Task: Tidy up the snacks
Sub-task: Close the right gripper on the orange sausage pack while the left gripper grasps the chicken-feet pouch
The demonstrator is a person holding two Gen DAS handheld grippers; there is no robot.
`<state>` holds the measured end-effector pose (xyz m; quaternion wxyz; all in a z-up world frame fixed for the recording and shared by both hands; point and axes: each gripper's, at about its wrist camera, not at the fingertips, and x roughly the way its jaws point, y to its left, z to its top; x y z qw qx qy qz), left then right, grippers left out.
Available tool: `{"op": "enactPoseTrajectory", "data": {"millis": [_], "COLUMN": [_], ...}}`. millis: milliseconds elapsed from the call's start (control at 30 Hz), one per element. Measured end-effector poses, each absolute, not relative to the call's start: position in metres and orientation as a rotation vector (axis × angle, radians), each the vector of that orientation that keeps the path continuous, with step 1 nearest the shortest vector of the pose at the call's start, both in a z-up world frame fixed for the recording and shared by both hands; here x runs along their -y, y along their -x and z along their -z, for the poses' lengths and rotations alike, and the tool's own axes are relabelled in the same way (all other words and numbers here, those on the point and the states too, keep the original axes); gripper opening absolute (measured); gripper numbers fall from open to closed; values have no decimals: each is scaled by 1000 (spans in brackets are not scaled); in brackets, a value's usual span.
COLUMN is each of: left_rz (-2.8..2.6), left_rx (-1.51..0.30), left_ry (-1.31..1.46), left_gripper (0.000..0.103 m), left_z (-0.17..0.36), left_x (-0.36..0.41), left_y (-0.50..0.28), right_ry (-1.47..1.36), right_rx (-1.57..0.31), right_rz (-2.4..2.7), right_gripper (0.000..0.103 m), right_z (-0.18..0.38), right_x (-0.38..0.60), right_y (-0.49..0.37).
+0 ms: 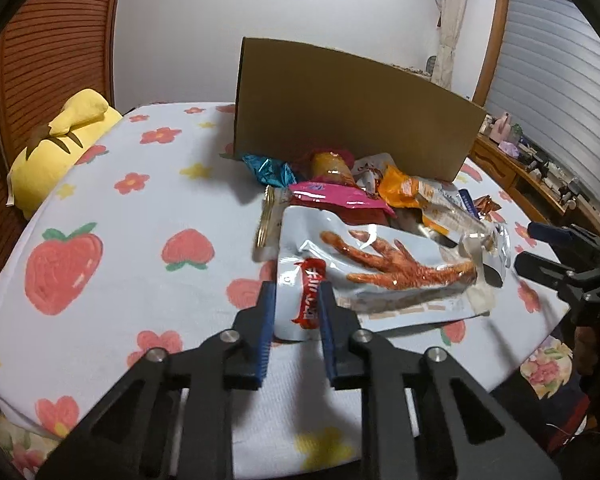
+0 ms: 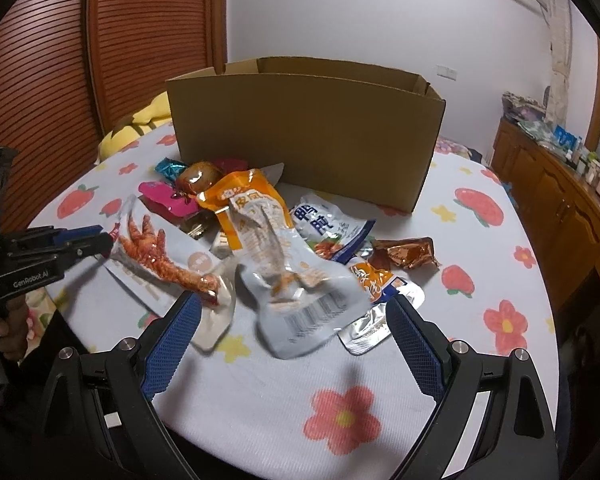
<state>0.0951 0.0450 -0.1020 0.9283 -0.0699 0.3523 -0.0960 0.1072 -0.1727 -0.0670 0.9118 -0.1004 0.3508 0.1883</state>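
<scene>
Left hand-held gripper (image 1: 296,308) clamps chicken-foot packet (image 1: 380,268); only right wrist view shows right hand-held gripper (image 2: 292,320) agape.

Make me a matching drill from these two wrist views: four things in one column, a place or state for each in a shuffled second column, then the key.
Things
1. chicken-foot packet
2. cardboard box
3. right gripper
4. yellow plush

Places or states
A. jaws wide open, nothing between them
B. at the far left edge of the bed, by the wooden slatted door
C. corner pinched by the left gripper
D. upright and open-topped, behind the snack pile

Pairs: 1-C, 2-D, 3-A, 4-B
</scene>
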Motion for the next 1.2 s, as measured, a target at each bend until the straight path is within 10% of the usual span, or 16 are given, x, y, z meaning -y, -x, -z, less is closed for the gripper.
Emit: {"op": "enactPoseTrajectory", "data": {"millis": [700,933,1200], "left_rz": [200,234,261], "left_rx": [-715,-754,-792], "left_ry": [120,155,141], "left_gripper": [11,37,44], "left_z": [94,96,102], "left_x": [-46,-48,-44], "left_y": [-95,-107,-119], "right_ry": [327,308,293], "right_rx": [-904,-935,-925], "right_rz": [-566,-620,-642], "right_gripper": [80,66,54], "right_z": [81,86,89], "right_x": [136,133,134], "right_y": [-190,-192,-187]}}
